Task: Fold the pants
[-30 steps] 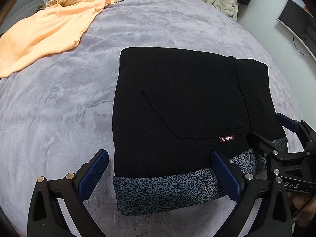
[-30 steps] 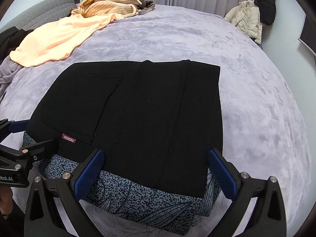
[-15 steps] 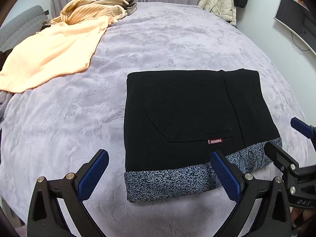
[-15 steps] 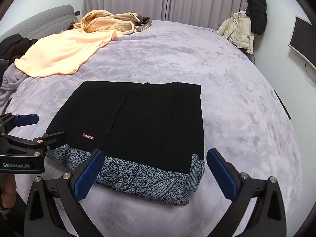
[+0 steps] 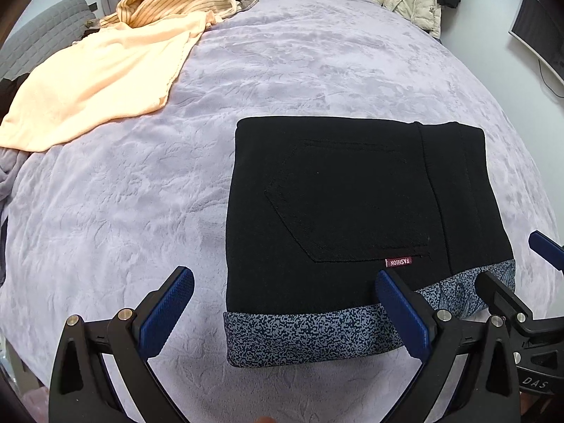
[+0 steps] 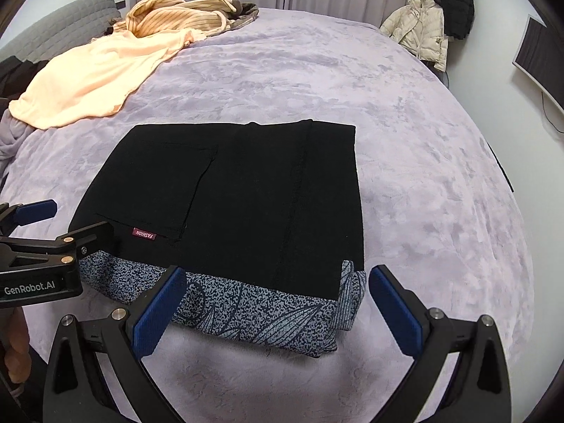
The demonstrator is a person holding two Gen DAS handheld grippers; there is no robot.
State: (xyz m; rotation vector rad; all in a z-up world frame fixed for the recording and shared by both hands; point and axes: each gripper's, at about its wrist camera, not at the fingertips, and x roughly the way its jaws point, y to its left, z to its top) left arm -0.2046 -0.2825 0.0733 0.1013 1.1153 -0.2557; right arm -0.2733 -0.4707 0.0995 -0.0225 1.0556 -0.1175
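The black pants (image 5: 352,204) lie folded into a flat rectangle on the lilac bed, with a blue speckled lining band along the near edge and a red FASHION tag. They also show in the right wrist view (image 6: 243,201). My left gripper (image 5: 282,313) is open and empty, held above the near left corner of the pants. My right gripper (image 6: 275,306) is open and empty, held above the near right corner. Each gripper shows at the edge of the other's view: the right one (image 5: 521,282) and the left one (image 6: 53,232).
A peach garment (image 5: 98,77) and a striped yellow garment (image 5: 176,0) lie at the far left of the bed (image 5: 317,53). A grey headboard (image 6: 70,21) is at the left. A cream jacket (image 6: 419,24) hangs at the back right. A monitor (image 6: 543,56) is on the right wall.
Both grippers have pulled back and up from the pants, which now look smaller and farther off. The pants lie as they were.
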